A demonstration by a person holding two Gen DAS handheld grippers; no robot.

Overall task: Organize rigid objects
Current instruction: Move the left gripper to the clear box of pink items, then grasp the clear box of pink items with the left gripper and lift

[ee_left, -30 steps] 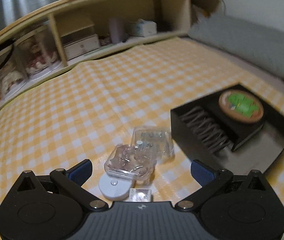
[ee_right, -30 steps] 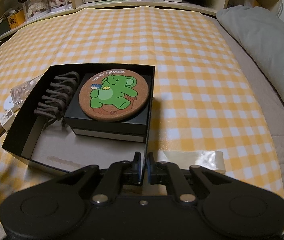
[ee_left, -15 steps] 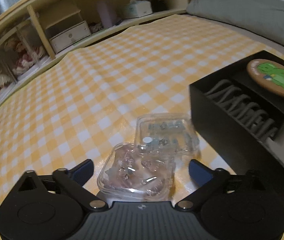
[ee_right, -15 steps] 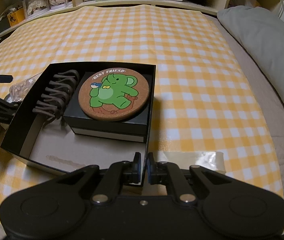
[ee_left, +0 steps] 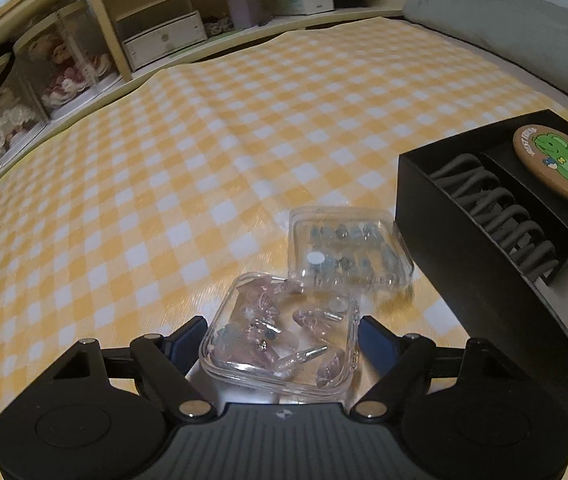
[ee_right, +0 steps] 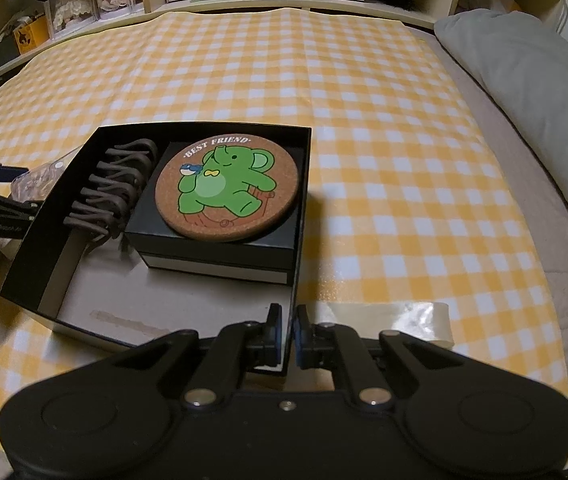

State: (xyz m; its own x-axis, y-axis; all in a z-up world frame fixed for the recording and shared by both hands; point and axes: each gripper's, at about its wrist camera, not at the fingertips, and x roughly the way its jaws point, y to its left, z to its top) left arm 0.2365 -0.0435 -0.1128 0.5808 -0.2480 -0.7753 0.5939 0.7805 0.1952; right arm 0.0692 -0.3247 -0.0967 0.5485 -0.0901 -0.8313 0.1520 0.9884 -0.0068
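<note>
A checked cloth [ee_left: 211, 128] is spread under a black box [ee_right: 83, 280], whose near wall is pinched by the nearly closed right gripper [ee_right: 288, 334]. A coaster [ee_right: 225, 188] is carried on an inner box. Just left of the box, a clear case [ee_left: 279, 344] is framed by the left gripper [ee_left: 284, 336], pads at its sides; a firm grip cannot be told.

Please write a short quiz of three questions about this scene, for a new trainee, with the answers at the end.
1. True or false: the right gripper is clamped on the wall of the black box.
2. What sits between the fingers of the left gripper?
3. The cork coaster lies: A) on the checked cloth, B) on the small inner box, C) on the pillow.

Key: 1 true; 2 the clear case of pink pieces; 3 B.
</note>
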